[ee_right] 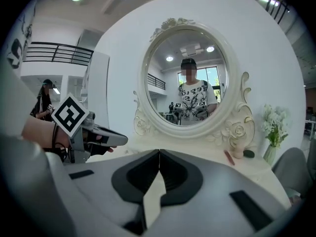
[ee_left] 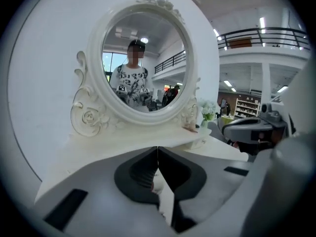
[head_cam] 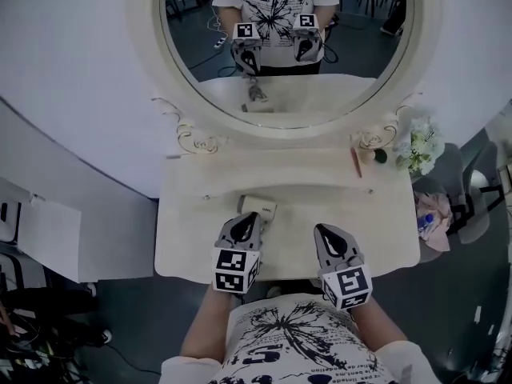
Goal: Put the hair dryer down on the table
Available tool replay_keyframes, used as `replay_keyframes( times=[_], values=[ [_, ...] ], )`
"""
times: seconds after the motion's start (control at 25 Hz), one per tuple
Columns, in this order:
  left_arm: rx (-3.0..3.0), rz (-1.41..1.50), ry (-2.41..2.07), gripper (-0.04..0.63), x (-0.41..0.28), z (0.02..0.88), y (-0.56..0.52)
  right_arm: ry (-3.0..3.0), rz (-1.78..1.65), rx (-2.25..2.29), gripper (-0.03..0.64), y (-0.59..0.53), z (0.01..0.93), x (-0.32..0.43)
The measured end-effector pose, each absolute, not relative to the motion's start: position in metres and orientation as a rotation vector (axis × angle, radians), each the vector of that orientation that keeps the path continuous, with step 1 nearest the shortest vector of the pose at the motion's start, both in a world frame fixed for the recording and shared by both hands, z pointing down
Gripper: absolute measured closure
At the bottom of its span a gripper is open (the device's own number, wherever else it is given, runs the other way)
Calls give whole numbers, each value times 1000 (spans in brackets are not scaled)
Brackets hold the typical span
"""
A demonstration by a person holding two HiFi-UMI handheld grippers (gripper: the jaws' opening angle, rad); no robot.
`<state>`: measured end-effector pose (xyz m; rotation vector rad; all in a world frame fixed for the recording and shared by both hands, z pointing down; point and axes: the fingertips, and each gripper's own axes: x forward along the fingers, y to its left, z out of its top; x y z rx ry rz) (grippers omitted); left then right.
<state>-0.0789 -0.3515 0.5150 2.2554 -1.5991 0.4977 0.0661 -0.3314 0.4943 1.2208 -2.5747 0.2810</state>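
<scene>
A small cream, boxy object (head_cam: pixel 258 207), which seems to be the hair dryer, lies on the cream dressing table (head_cam: pixel 192 246) near its front edge. My left gripper (head_cam: pixel 249 221) hovers right behind it with its tips at the object's near edge; whether they touch it I cannot tell. In the left gripper view its jaws (ee_left: pixel 157 151) meet with nothing between them. My right gripper (head_cam: pixel 327 232) hangs over the bare table to the right, and its jaws (ee_right: pixel 159 153) are shut and empty too.
An oval mirror (head_cam: pixel 288 122) in an ornate frame stands at the back of the table. A red stick (head_cam: pixel 357 162), a small dark object (head_cam: pixel 381 156) and a vase of white flowers (head_cam: pixel 420 145) are at the back right. A grey chair (head_cam: pixel 472 206) stands right of the table.
</scene>
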Motion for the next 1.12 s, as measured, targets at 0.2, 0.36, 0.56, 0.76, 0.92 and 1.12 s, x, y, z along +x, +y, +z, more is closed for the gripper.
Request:
replay_keyframes(
  times=[0.2,0.36,0.56,0.76,0.92,1.12],
  values=[
    [2397,327,-1629,574,-77,458,-348,-2640,220,1235,600,-330,468,67],
    [2538,106,-1628,574,-74,414,-336,-2687,184,1266,600,-329,449,70],
    [2609,37,-1653,574,-77,396,-326,-2724,134,1298,600,-330,430,74],
    [2648,10,-1663,574,-74,385,-319,-2751,104,1297,600,-329,419,76],
    [2657,23,-1663,574,-73,384,-321,-2757,112,1299,600,-331,417,76],
    [2642,35,-1661,574,-72,387,-324,-2757,123,1299,600,-331,419,76]
  ],
)
